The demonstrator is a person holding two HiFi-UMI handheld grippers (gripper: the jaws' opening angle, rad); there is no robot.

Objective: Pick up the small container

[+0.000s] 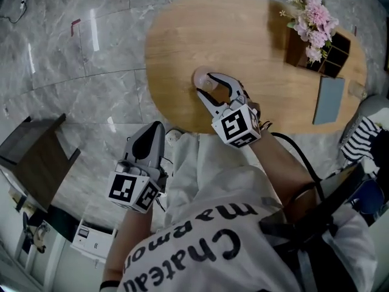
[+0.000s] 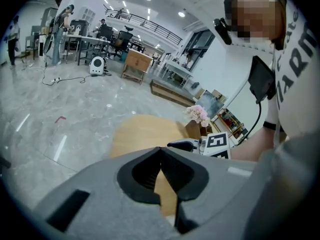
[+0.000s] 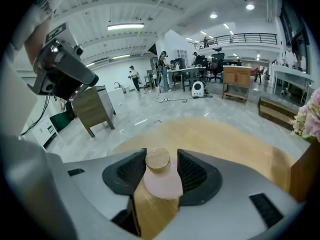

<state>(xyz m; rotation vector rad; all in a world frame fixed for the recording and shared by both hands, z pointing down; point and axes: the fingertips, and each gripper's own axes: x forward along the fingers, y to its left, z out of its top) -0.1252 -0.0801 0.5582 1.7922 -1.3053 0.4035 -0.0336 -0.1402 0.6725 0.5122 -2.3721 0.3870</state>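
Tipping is the main hazard. The container (image 1: pixel 202 78) stands on the table (image 1: pixel 261 35) near its near edge, between the jaws of the right gripper (image 1: pixel 209 90). The jaws stand wide apart and grip nothing. In the right gripper view the container sits closer to the left pad, with a visible gap on the right side. If the jaws close from this offset, one pad probably meets the body first and pushes it sideways, so it may slide or topple. The lid (image 3: pixel 157 158) is narrower than the pink body, so a grip taken too high would likely catch the lid alone and slip off.

Right forearm: extended forward over the near table edge, gripper pitched down toward the tabletop, marker cube facing up.

Left gripper (image 1: pixel 156 128): held off the table at the near left, above the floor, pitched down. Its jaws are together and empty.
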